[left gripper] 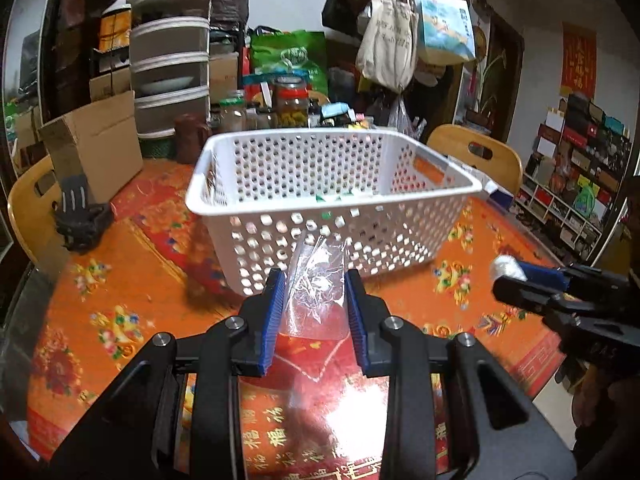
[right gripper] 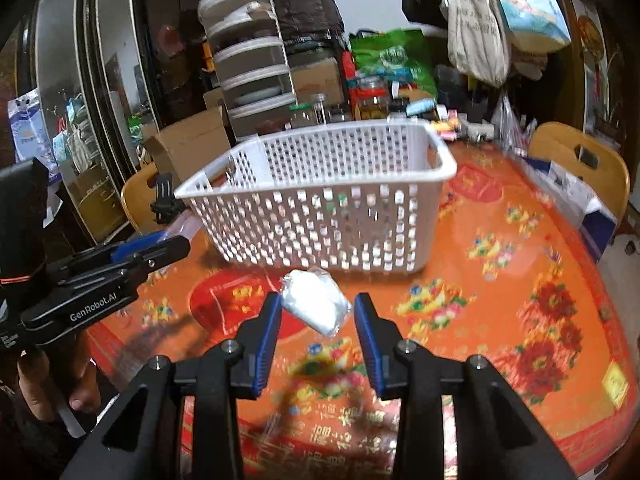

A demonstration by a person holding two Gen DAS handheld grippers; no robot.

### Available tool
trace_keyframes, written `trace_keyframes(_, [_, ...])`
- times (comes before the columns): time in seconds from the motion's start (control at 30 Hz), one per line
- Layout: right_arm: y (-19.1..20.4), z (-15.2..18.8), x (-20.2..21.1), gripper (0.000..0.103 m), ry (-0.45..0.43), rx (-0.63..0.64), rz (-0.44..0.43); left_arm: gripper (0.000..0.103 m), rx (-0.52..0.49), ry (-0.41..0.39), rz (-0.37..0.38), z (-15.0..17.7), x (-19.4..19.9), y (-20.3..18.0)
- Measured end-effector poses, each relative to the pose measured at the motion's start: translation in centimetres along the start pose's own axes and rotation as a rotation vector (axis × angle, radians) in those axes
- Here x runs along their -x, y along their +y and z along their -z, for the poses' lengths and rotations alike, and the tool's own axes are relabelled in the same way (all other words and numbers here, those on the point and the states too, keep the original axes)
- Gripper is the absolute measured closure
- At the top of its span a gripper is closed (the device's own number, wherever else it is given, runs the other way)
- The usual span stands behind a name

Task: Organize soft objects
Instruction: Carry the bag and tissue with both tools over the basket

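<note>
Partway: left tool [left gripper: 314, 300] is clamping a clear plastic bag [left gripper: 316, 296], right tool [right gripper: 316, 316] is clamping a white pouch [right gripper: 316, 300], both nearing the basket [left gripper: 332, 184] mid-table, already holding something green.

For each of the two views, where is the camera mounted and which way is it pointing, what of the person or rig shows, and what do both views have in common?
Left wrist: sits on the left gripper, looking forward over a clear plastic bag between its fingers toward the white basket; the right gripper enters from the right.
Right wrist: sits on the right gripper, facing the basket with a white wrapped bundle between its fingers; the left gripper and the person's hand show at left.
Shared: basket, orange tablecloth, cardboard box, hanging tote bags.
</note>
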State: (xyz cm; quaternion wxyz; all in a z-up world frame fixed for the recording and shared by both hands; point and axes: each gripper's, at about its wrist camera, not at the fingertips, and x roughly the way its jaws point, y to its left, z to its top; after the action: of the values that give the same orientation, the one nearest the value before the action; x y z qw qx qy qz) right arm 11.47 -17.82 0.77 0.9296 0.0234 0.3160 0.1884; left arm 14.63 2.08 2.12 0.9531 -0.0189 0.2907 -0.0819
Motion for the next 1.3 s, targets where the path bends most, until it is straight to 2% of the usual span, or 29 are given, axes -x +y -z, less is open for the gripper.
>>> trace_keyframes(0.3, [0.6,-5.0,1.8,0.066,-0.071,0.092,0.041,0.075,-0.005,-0.066,-0.02,-3.6,2.1,1.1])
trace_keyframes(0.6, [-0.8,-8.7,-0.1,0.066,-0.055,0.095,0.034,0.075,-0.015,-0.086,-0.031,-7.7,1.7,1.5])
trace_keyframes(0.73, [-1.3,-9.8,-1.7,0.066,-0.028,0.09,0.025,0.075,-0.02,-0.071,-0.021,-9.8,0.0,1.2])
trace_keyframes(1.03, [-1.5,-11.7,-5.7,0.066,0.038,0.077,0.026,0.075,-0.017,-0.016,0.001,-12.4,-4.5,0.0])
trace_keyframes(1.3, [-1.7,-14.0,-9.4,0.066,0.087,0.068,0.038,0.075,-0.009,0.046,-0.015,-14.8,-9.7,0.2])
